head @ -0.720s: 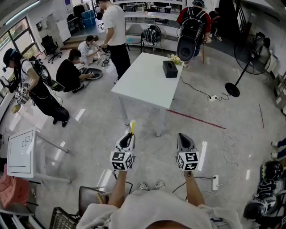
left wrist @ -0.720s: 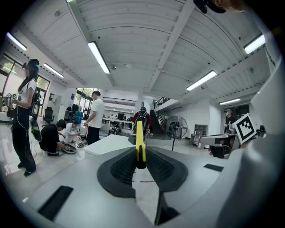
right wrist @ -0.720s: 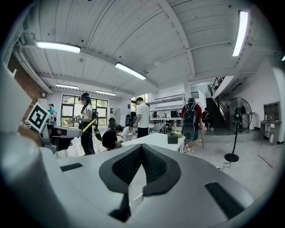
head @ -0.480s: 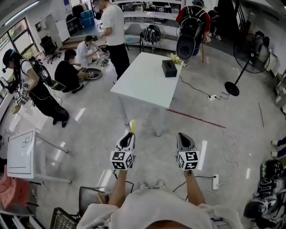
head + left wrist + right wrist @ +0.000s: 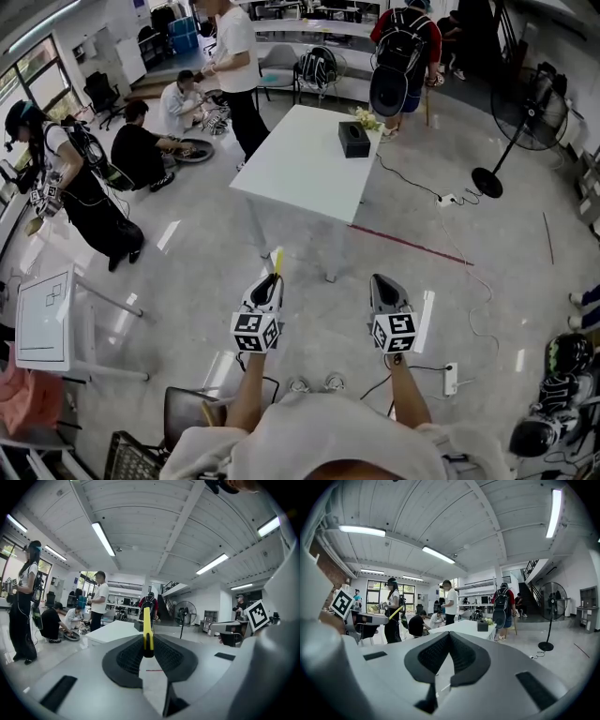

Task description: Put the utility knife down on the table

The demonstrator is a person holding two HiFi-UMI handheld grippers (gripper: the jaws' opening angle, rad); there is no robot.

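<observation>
My left gripper (image 5: 271, 280) is shut on a yellow utility knife (image 5: 277, 260), which sticks out forward past its tips. In the left gripper view the knife (image 5: 147, 629) stands upright between the dark pads of the left gripper (image 5: 148, 645). My right gripper (image 5: 379, 280) is held level beside it, a little apart; in its own view the right gripper (image 5: 449, 638) has its jaws together with nothing in them. The white table (image 5: 309, 173) stands ahead over the grey floor, beyond both grippers, and also shows as the table (image 5: 115, 629) and the table (image 5: 461, 626).
A black box (image 5: 355, 142) sits at the table's far end. A standing person (image 5: 236, 66) and a person with a backpack (image 5: 401, 58) are beyond the table, others crouch at the left. A floor fan (image 5: 520, 127) stands right, a power strip (image 5: 451, 382) lies near my feet.
Both grippers keep their pose and the knife stays in the left one. In the head view the table and the people have slid slightly up and left.
</observation>
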